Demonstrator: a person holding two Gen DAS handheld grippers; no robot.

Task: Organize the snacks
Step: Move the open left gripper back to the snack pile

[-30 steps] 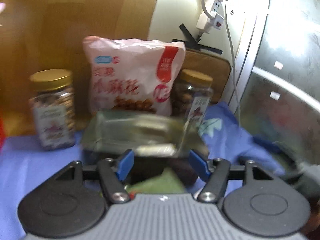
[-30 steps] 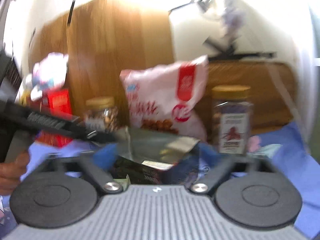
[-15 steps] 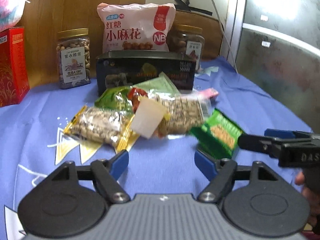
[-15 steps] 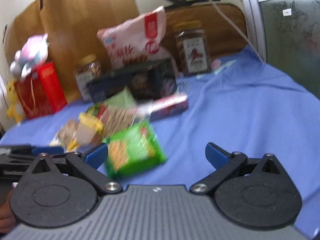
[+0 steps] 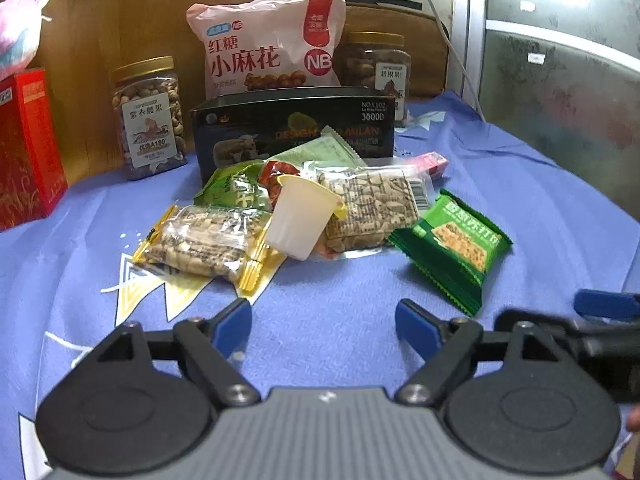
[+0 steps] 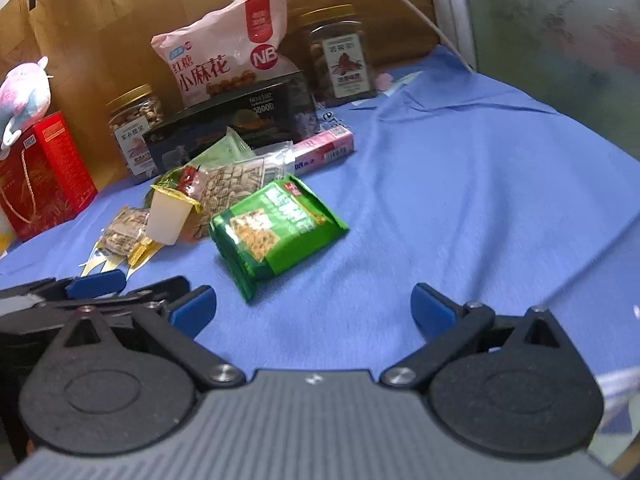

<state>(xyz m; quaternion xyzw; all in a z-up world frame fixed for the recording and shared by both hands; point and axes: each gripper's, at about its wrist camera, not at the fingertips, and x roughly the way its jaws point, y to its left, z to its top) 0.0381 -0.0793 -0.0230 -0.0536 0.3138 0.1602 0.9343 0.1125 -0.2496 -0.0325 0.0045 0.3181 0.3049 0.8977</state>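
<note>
A pile of small snacks lies on the blue cloth [image 5: 520, 184]: a yellow-edged nut bar [image 5: 204, 242], a white jelly cup [image 5: 298, 220], a clear peanut pack [image 5: 372, 208], a green cracker pack [image 5: 456, 244] and a pink box [image 5: 430, 160]. Behind them stands a dark open box [image 5: 296, 128]. My left gripper [image 5: 322, 326] is open and empty, short of the pile. My right gripper [image 6: 312, 308] is open and empty, just in front of the green cracker pack [image 6: 276, 224]. The jelly cup [image 6: 170, 216] and dark box [image 6: 236, 124] also show in the right wrist view.
At the back stand a pink snack bag [image 5: 268, 44], two nut jars [image 5: 148, 116] [image 5: 378, 66] and a red box [image 5: 24, 148] with a plush toy on it. A wooden panel and a wall with cables rise behind. Glass door at right.
Both grippers have pulled back from the dark box, which now stands on the cloth behind the snacks. Both are empty and farther from the pile than before.
</note>
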